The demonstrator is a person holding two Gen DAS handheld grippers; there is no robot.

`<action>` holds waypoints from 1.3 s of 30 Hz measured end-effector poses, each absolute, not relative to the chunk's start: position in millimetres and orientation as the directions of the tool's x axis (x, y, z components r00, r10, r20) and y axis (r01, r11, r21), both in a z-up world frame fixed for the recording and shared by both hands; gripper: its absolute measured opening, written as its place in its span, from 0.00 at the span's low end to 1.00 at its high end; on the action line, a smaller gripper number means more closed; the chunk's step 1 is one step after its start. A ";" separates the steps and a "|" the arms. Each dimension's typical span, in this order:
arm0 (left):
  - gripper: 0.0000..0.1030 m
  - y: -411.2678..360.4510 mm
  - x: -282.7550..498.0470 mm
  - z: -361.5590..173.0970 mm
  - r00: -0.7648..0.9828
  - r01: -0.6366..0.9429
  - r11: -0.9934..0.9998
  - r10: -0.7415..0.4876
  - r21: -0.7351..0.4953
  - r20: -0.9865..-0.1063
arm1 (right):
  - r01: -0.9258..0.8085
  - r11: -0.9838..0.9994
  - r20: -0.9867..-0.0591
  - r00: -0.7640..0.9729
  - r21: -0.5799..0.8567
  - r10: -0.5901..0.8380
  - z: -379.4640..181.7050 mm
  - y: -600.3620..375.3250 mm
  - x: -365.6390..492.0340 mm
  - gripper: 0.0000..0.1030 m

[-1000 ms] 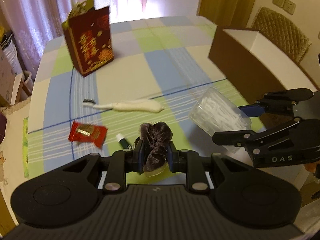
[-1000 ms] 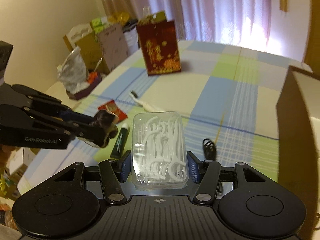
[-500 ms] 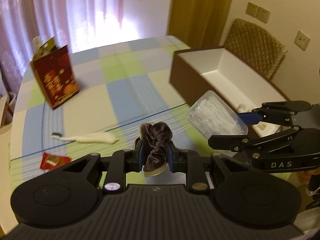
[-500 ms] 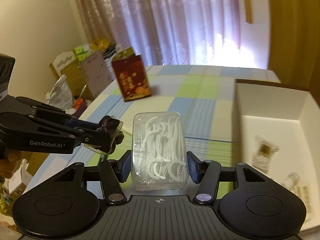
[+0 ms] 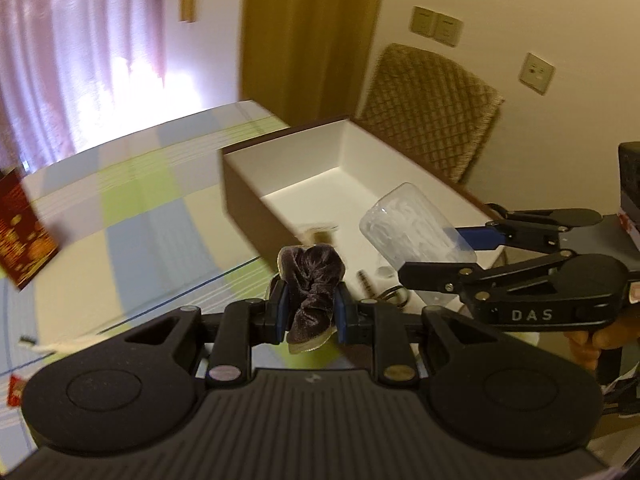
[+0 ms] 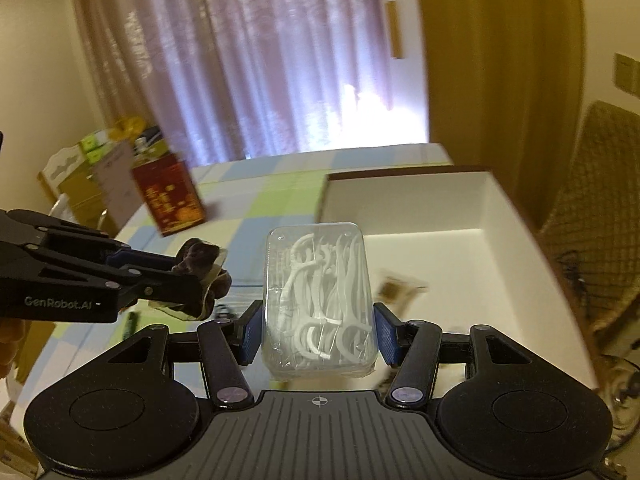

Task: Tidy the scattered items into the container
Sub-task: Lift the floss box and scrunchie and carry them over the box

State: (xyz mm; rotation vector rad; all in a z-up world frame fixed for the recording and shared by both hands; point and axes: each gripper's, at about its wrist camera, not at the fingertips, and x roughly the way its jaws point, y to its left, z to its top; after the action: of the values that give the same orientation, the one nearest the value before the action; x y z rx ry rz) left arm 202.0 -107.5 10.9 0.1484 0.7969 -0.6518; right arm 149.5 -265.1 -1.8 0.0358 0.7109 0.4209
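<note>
The left gripper [image 5: 310, 312] is clenched on a dark velvet scrunchie [image 5: 314, 280], held in the air just short of the box's [image 5: 280, 152] near corner. The right gripper [image 6: 318, 330] grips a clear case of floss picks [image 6: 320, 292] over the box's near rim. Inside the box the white floor is mostly bare toward its far wall; a few small, blurred items lie near its front end. The table [image 5: 132, 208] left of the box is open up to a red gift bag [image 6: 170, 198].

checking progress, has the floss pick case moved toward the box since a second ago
Yes. The floss pick case, shut in the right claw, has gone from above the tablecloth to the white box.
</note>
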 end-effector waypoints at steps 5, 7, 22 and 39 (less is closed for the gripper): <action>0.18 -147.2 205.7 9.2 0.497 0.626 0.771 -0.509 -0.116 -0.703 | -0.332 0.928 -0.625 0.691 0.169 0.361 0.6 -296.4 155.8 0.57; 0.18 -160.6 207.9 7.4 0.491 0.630 0.768 -0.509 -0.116 -0.707 | -0.327 0.929 -0.628 0.690 0.170 0.358 -1.4 -307.2 160.5 0.57; 0.18 -226.7 263.1 -25.6 0.450 0.575 0.810 -0.431 -0.116 -0.782 | -0.350 0.926 -0.702 0.623 0.143 0.344 -38.9 -349.3 223.5 0.57; 0.19 -269.1 333.4 -72.7 0.369 0.469 0.864 -0.381 -0.184 -0.848 | -0.380 0.924 -0.785 0.562 0.033 0.259 -68.8 -349.9 293.2 0.57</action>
State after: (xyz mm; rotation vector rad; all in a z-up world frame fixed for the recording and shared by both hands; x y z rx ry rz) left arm 333.4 -269.1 -72.7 0.0935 1.0609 -0.5468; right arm 293.2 -349.9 -68.8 -0.1458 0.8982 0.3778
